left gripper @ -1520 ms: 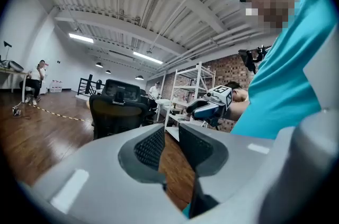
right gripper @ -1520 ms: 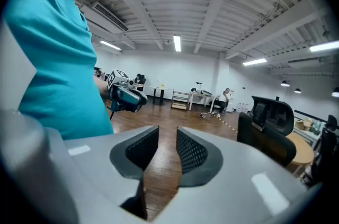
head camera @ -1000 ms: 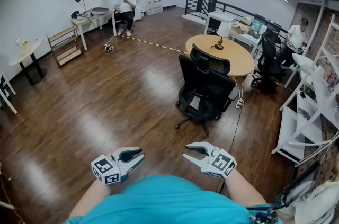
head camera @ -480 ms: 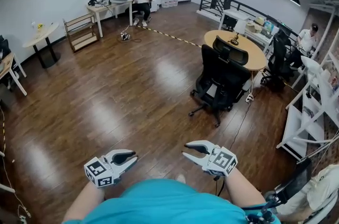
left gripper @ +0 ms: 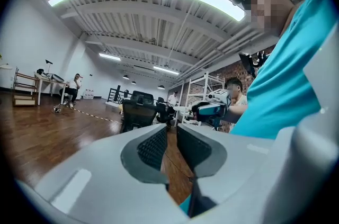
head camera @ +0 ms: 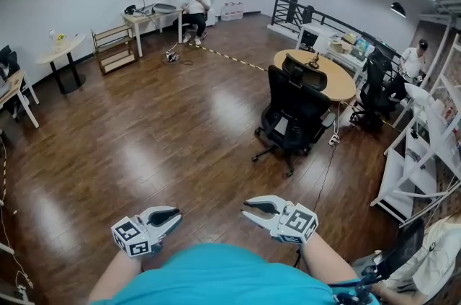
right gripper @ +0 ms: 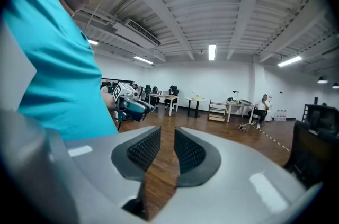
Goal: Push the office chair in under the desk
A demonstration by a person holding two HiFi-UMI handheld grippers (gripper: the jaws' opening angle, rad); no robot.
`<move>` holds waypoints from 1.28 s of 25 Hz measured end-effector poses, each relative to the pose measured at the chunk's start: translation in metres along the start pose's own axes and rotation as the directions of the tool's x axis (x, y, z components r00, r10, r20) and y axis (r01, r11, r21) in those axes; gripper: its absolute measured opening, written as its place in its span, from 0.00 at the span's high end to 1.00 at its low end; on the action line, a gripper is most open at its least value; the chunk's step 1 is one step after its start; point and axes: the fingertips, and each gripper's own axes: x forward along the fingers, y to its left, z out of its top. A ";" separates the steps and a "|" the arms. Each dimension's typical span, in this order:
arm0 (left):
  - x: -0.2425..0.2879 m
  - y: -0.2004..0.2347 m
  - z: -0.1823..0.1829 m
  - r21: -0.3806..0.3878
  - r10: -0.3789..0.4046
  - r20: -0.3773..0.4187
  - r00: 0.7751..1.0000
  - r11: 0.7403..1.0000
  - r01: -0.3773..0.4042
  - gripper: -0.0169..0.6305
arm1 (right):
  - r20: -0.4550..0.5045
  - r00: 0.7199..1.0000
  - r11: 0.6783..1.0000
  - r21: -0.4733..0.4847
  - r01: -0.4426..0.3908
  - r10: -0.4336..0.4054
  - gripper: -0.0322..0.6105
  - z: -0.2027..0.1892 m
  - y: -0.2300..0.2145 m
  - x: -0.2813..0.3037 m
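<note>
A wide wooden floor [head camera: 144,152] lies between the person and the work. That explains the posture: this looks like an approach on foot, not a push. Across it stands the round desk [head camera: 337,86], and the office chair [head camera: 292,116] sits just beside its near edge, pulled out, its five-star base wholly clear of the tabletop. The backrest faces the person and the seat faces the desk, so the surface to press is already presented.

Both tools ride low in front of the torso, pointing roughly level, probably carried there until the chair is within reach. The left gripper [head camera: 174,218] and right gripper [head camera: 246,210] have each just been closing; their ribbed pads now stand a narrow slit apart, with only floor showing through and nothing between them. A near-closed jaw makes a blunt end to push with — a judgement, not a certainty.

The chair is well apart from both jaws, ahead and to the right, nearer the right gripper's side.
</note>
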 end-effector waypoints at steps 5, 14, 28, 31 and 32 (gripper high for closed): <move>0.037 -0.077 0.004 -0.015 -0.004 0.021 1.000 1.000 0.004 0.87 | -0.017 0.999 0.998 -0.047 -0.032 0.031 0.84 -0.007 0.030 -0.071; 0.093 -0.159 -0.028 -0.111 0.059 0.012 0.998 0.992 -0.057 0.93 | 0.063 0.997 0.995 0.082 -0.057 0.052 0.95 -0.044 0.047 -0.138; -0.009 -0.194 -0.016 -0.083 0.194 0.045 0.980 0.978 -0.190 0.93 | 0.166 0.979 0.945 0.285 -0.160 0.116 0.95 -0.041 0.114 -0.093; -0.023 -0.192 -0.005 -0.085 0.214 0.061 0.975 0.974 -0.208 0.93 | 0.155 0.980 0.947 0.275 -0.164 0.125 0.95 -0.032 0.119 -0.082; -0.027 -0.192 -0.003 -0.088 0.218 0.065 0.974 0.973 -0.212 0.93 | 0.158 0.979 0.946 0.277 -0.168 0.128 0.95 -0.028 0.121 -0.079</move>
